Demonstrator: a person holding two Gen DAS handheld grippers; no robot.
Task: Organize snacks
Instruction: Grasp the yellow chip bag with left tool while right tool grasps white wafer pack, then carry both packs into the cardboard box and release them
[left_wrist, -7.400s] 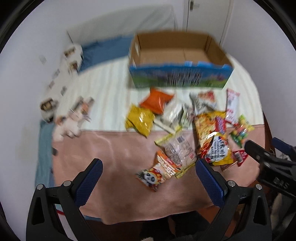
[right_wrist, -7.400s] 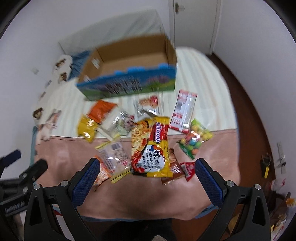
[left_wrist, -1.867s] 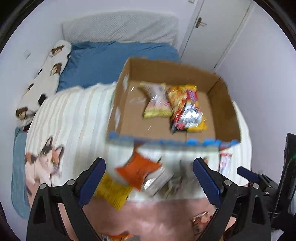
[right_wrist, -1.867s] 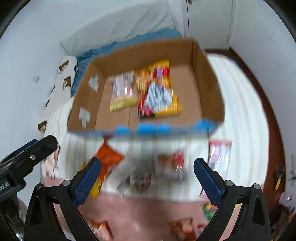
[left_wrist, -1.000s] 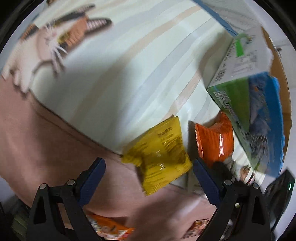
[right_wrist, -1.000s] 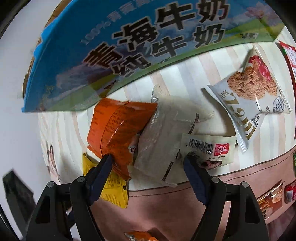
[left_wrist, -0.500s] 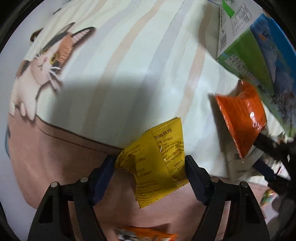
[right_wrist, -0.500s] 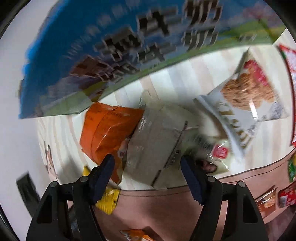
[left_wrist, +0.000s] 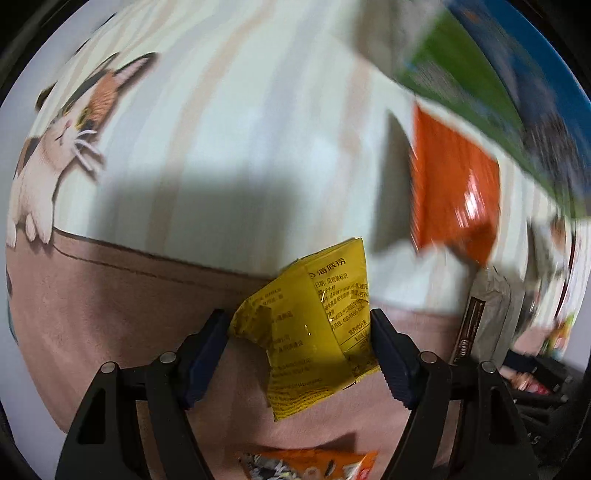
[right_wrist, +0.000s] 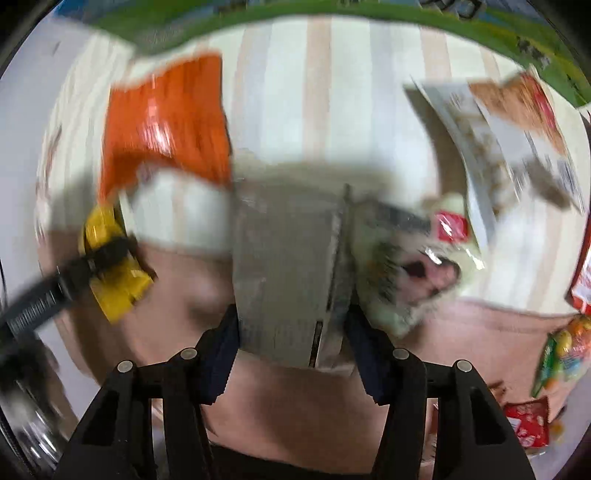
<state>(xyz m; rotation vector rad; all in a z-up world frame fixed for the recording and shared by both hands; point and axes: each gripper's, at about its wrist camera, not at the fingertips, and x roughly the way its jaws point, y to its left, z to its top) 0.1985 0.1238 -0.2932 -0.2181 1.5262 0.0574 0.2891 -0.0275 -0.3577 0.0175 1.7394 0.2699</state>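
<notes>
In the left wrist view my left gripper (left_wrist: 299, 334) is shut on a yellow snack packet (left_wrist: 314, 332), which is crumpled between the pads above the pink blanket. In the right wrist view my right gripper (right_wrist: 291, 332) is shut on a grey-beige snack bag (right_wrist: 284, 266), with a pale packet with a red label (right_wrist: 417, 258) beside it. An orange bag (right_wrist: 166, 129) lies on the striped blanket in front of the blue and green box (left_wrist: 498, 85); it also shows in the left wrist view (left_wrist: 454, 184). The left gripper with the yellow packet shows at the left of the right wrist view (right_wrist: 107, 262).
A white packet with a biscuit picture (right_wrist: 506, 140) lies right of the grey bag. Colourful candy bags (right_wrist: 561, 354) and a red packet (right_wrist: 524, 424) lie on the pink blanket at the right. An orange packet (left_wrist: 310, 465) lies below my left gripper. A cat print (left_wrist: 62, 140) marks the blanket.
Both grippers have closed further on their packets and lifted them slightly. The yellow packet is more crumpled. The grey bag has come up off the orange bag. The views are blurred from motion.
</notes>
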